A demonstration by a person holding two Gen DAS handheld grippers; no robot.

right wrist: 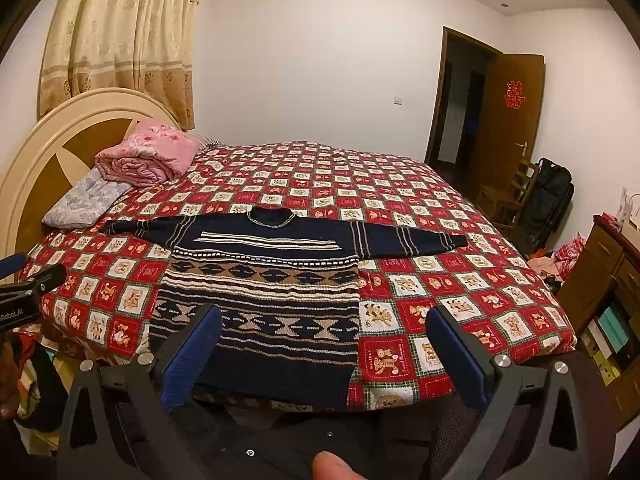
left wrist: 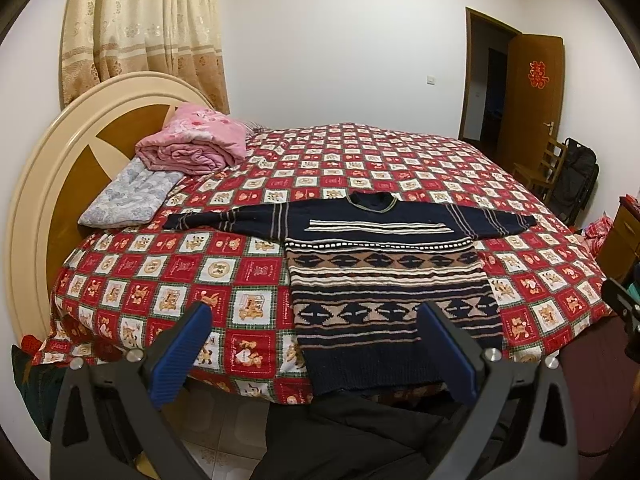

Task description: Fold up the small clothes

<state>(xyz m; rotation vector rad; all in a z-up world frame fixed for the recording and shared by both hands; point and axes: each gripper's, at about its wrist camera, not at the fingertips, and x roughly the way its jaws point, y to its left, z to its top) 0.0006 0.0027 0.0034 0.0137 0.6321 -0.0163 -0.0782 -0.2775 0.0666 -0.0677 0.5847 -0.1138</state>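
Note:
A dark navy knitted sweater (left wrist: 384, 276) (right wrist: 264, 292) with tan and white patterned bands lies flat on the bed, sleeves spread out to both sides and hem at the near edge. My left gripper (left wrist: 316, 320) hangs open in front of the bed's near edge, over the hem's left part, with nothing between its blue pads. My right gripper (right wrist: 326, 326) is also open and empty, held before the hem's right part. Neither one touches the sweater. The right gripper's tip (left wrist: 624, 312) shows at the left wrist view's right edge.
The bed has a red checked cover (left wrist: 168, 280) (right wrist: 460, 280). A folded pink quilt (left wrist: 192, 144) and a grey pillow (left wrist: 132, 196) lie by the round headboard (left wrist: 36, 184). A wooden cabinet (right wrist: 600, 280), a chair (right wrist: 516, 196) and an open door (right wrist: 508, 120) stand at the right.

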